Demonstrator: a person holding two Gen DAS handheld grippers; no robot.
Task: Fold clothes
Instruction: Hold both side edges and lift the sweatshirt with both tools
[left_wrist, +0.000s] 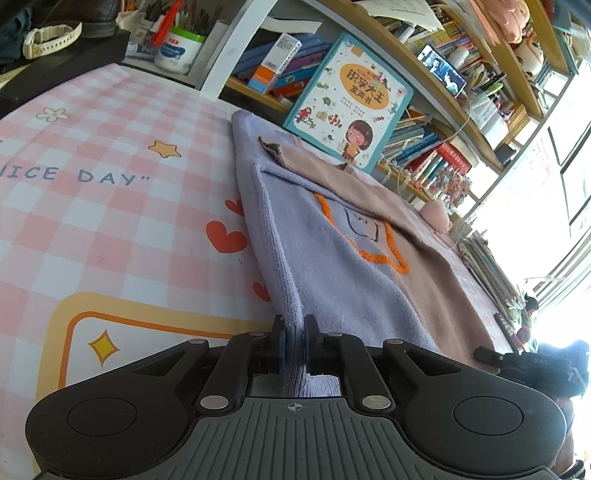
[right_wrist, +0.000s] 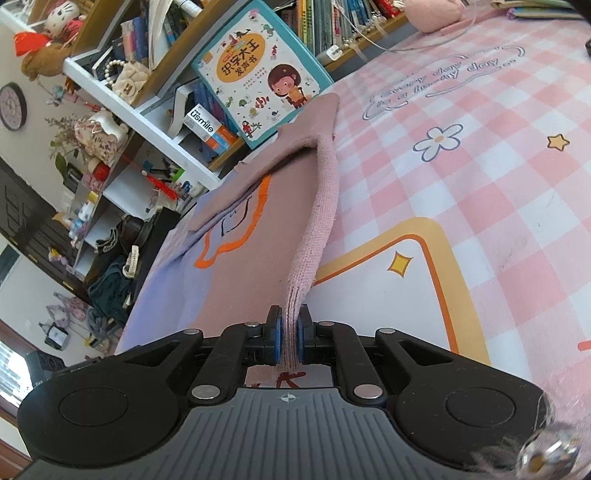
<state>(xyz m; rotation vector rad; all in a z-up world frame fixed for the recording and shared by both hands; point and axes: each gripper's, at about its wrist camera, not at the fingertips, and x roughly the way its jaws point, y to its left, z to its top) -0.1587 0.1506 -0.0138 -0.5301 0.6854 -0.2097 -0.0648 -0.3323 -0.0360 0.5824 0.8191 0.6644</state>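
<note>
A pink and white checked sheet covers the bed, printed with stars, hearts, flowers and lettering. A children's picture book with a teal border leans upright against the bookshelf, which is crammed with books. A white tub of pens stands at the far corner, near a white wristwatch. A round clock hangs on the wall.

Sweater lilac on the left, dusty pink on the right, with an orange-outlined star. Sheet pink-and-white check. Far book teal-edged.
</note>
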